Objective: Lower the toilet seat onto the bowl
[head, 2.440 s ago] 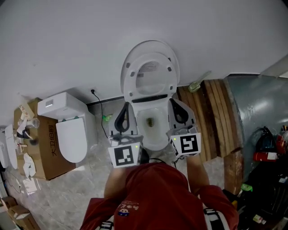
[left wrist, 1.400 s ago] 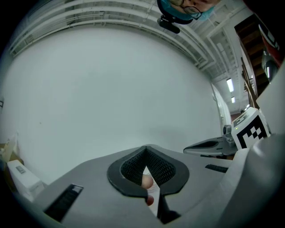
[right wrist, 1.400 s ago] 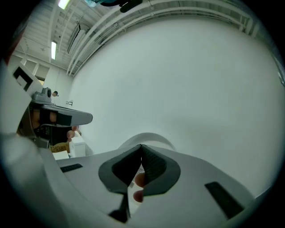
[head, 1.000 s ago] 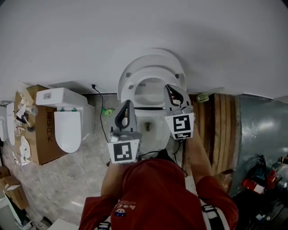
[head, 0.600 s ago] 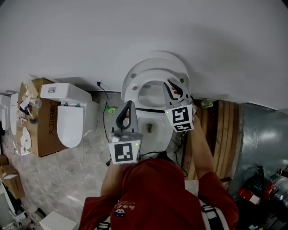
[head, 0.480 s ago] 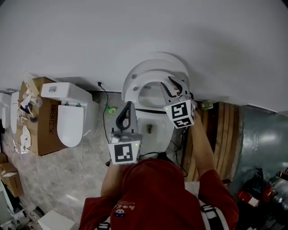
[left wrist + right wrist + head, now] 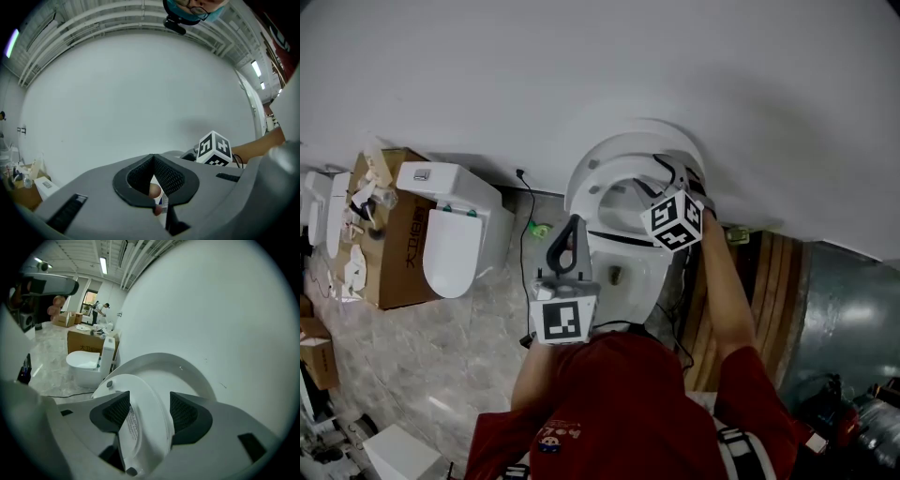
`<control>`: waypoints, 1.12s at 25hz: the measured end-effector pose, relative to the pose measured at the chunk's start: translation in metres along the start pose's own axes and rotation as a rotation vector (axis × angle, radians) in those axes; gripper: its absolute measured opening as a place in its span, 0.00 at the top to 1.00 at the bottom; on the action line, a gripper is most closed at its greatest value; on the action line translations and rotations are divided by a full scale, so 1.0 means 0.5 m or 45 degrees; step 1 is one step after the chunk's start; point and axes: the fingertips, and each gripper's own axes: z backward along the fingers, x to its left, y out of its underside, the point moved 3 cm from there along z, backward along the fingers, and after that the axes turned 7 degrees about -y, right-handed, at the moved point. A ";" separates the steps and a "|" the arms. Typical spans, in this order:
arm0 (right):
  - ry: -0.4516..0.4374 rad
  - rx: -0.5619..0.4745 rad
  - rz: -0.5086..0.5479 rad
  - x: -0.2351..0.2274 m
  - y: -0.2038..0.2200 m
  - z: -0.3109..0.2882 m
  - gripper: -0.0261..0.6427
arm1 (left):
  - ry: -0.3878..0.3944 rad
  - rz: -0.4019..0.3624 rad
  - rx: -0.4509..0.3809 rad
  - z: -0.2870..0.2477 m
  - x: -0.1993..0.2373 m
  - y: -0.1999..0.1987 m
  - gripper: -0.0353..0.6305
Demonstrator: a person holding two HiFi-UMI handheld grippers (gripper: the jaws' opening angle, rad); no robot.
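Where the head view showed only the right gripper (image 7: pixel 673 171) up at the raised toilet seat (image 7: pixel 586 187), the right gripper view showed me its ribbed dark pads standing wide, just opened, with the seat's smooth white curved rim between them. The seat leaned close to the lid (image 7: pixel 628 131), above the bowl (image 7: pixel 623 272). Pad contact was hard to judge. The left gripper (image 7: pixel 572 232) sat closed and empty beside the bowl.

Grey marbled tile floor (image 7: pixel 431 375) bearing a white ceramic toilet bowl (image 7: pixel 637 272). Left of it: a second white closed-lid toilet (image 7: pixel 455 248) and a brown cardboard box (image 7: pixel 389 272); right: brown wooden planks (image 7: pixel 773 291).
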 end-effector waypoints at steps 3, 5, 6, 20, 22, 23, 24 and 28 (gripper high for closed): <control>-0.032 0.061 0.051 0.000 0.005 -0.020 0.59 | -0.013 -0.003 -0.006 0.000 0.002 -0.004 0.93; -0.064 0.090 0.051 0.003 0.008 -0.033 0.59 | -0.019 -0.007 -0.010 -0.002 0.004 -0.005 0.93; -0.075 0.100 0.046 0.004 0.009 -0.038 0.59 | -0.022 -0.009 -0.015 -0.003 0.006 -0.006 0.93; -0.109 0.170 0.012 -0.010 0.016 -0.062 0.59 | -0.031 -0.020 -0.027 -0.006 0.023 -0.012 0.93; -0.111 0.170 0.010 -0.007 0.014 -0.061 0.58 | -0.029 -0.012 -0.032 -0.005 0.025 -0.013 0.93; -0.113 0.169 0.008 -0.005 0.013 -0.060 0.58 | -0.028 -0.007 -0.032 -0.004 0.025 -0.013 0.93; -0.114 0.168 0.006 -0.004 0.012 -0.059 0.58 | -0.026 -0.004 -0.032 -0.004 0.026 -0.013 0.93; -0.125 0.174 -0.001 0.007 0.010 -0.052 0.58 | -0.011 -0.004 -0.039 -0.002 0.025 -0.012 0.93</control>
